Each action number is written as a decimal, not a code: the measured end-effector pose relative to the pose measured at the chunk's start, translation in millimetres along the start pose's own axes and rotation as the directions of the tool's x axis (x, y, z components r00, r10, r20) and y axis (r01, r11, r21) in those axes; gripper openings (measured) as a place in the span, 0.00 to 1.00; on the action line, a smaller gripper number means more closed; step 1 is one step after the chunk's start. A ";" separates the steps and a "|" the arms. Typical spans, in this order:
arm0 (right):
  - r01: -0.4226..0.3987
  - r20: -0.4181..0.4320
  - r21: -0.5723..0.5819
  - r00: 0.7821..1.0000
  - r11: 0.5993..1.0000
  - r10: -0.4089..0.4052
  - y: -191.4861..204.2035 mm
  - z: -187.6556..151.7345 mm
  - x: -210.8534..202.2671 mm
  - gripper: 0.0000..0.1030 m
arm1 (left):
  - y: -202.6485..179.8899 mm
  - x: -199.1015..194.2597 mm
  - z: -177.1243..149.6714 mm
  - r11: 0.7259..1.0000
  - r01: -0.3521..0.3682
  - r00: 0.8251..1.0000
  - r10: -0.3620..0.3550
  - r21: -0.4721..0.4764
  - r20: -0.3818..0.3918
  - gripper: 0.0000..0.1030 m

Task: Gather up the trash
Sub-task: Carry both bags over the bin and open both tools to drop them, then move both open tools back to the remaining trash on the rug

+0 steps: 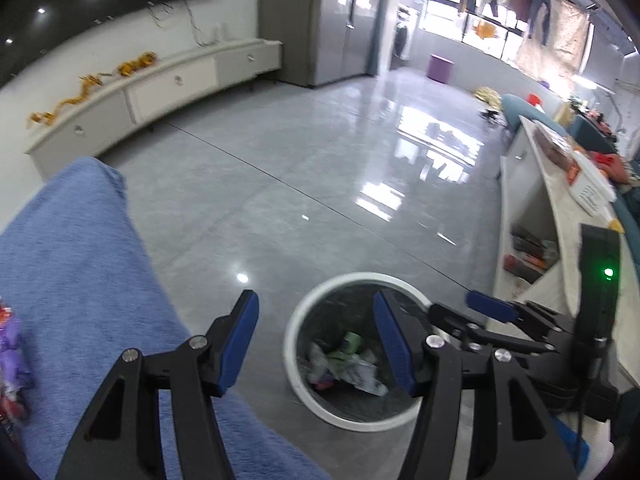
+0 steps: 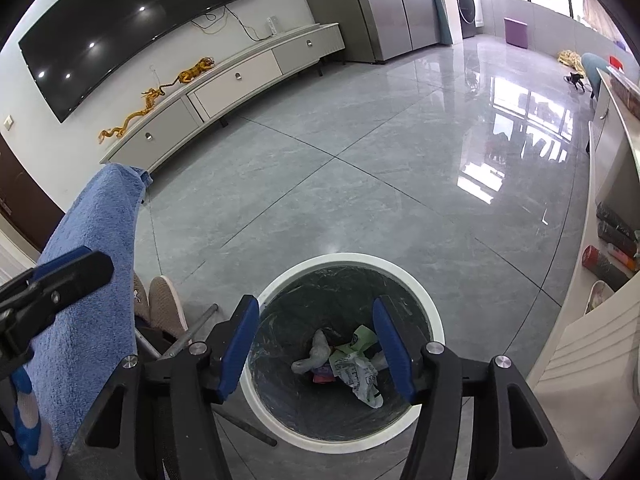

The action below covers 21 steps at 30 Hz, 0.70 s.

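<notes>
Left wrist view: left gripper (image 1: 316, 344) jaws parted about halfway, nothing between the blue pads. It hangs over the edge of a blue towel (image 1: 80, 264) spread on the near left surface. Just right of it, a round white-rimmed bin (image 1: 304, 320) stands on the grey glossy tiled floor (image 1: 304, 184), lined dark, with crumpled trash (image 1: 344, 364) at the bottom. Right gripper (image 1: 460, 304) enters from the right, over the bin's rim. White shelf unit (image 1: 560, 208) along the right; low white TV cabinet (image 1: 168, 84) on the far left wall.

Right wrist view: right gripper (image 2: 316, 344) directly above the bin (image 2: 424, 292), jaws parted about halfway, empty. Trash (image 2: 352, 368) lies inside: white wrappers, green scraps. Blue towel (image 2: 92, 280) near left, left gripper (image 2: 60, 276) over it. Wall-mounted TV (image 2: 132, 28) far left above the cabinet (image 2: 224, 92); window glare on the floor (image 2: 360, 160) far right.
</notes>
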State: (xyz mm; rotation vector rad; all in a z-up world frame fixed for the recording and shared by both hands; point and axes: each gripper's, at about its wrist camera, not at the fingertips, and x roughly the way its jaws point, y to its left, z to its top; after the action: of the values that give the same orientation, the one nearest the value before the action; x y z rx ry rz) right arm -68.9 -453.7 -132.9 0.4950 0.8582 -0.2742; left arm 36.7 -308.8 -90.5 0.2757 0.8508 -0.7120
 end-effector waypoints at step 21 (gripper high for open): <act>0.004 0.072 -0.021 0.997 1.000 -0.003 22.0 6.7 -34.2 0.56 | 41.7 -59.2 -12.6 0.972 -0.222 0.959 0.233 -0.081 0.165 0.67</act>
State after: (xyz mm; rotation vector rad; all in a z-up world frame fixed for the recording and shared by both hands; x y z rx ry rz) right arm -76.7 -437.3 -95.9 0.4610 0.7914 -0.2841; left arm 30.8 -244.5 -55.4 0.2480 0.6611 -0.4860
